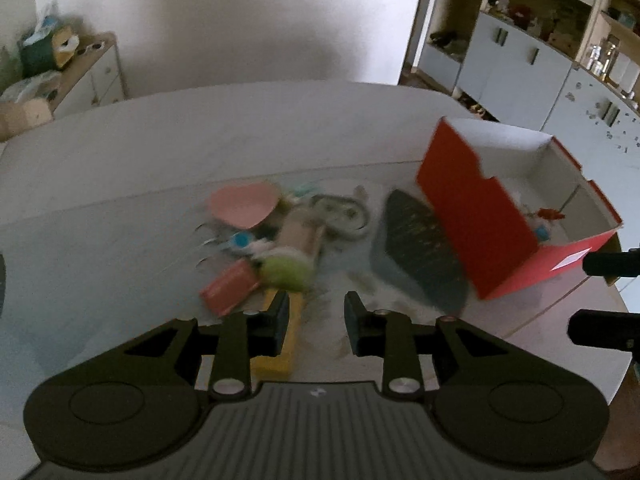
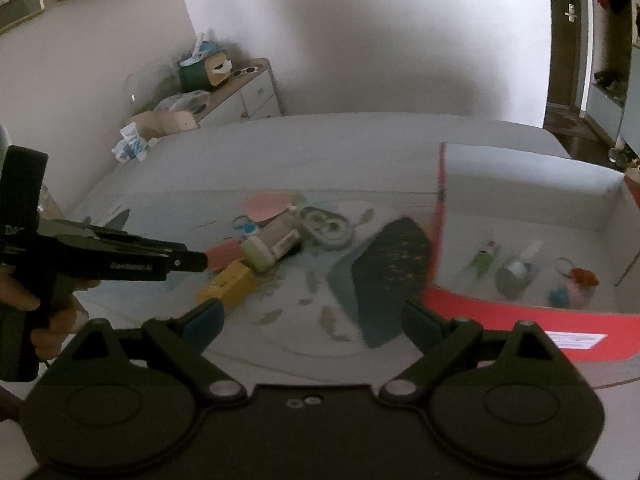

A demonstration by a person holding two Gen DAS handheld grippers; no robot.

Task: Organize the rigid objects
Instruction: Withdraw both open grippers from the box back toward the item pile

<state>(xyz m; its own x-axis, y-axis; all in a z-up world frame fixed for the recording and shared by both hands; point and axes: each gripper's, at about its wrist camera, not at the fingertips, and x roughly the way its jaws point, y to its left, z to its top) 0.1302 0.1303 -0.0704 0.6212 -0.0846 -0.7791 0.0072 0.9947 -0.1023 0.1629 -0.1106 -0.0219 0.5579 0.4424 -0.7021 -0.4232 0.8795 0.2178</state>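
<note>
**Both grippers empty over the clutter pile, red box to the right**

Surface: a pale cloth with a printed owl and feather pattern. I can't tell what lies under it; only a bare pale edge shows near the box.

Pile [image 2: 264, 248], mid-cloth, all blurred:
- pink heart-shaped flat piece [image 1: 243, 205], matte
- pink rectangular block [image 1: 229, 293]
- yellow long block [image 1: 286, 334], rigid, boxy
- light green rounded lump [image 1: 285, 271] at the end of a tan cylinder [image 1: 301, 236]
- small blue round piece [image 1: 240, 240]
- grey-green looped item [image 1: 347, 216], shape hard to make out

Red cardboard box [image 2: 520, 326]: open top, white inside, white label on the near wall, just right of the pile. Inside: green tube [image 2: 482, 260], grey bottle with a white neck [image 2: 514, 272], a red and blue item [image 2: 576, 284] too blurred to identify.

Left gripper [image 1: 316, 320]: jaws apart by a narrow gap, nothing between them. It hangs above the near edge of the pile; its left finger overlaps the yellow block in view, contact unclear. In the right wrist view it shows from the side, tip at the pink block, with a hand [image 2: 48, 312] on its grip.

Right gripper [image 2: 312, 320]: jaws wide apart, empty, over bare cloth between the pile and the box. In the left wrist view only 2 dark finger ends show at the right edge.
</note>
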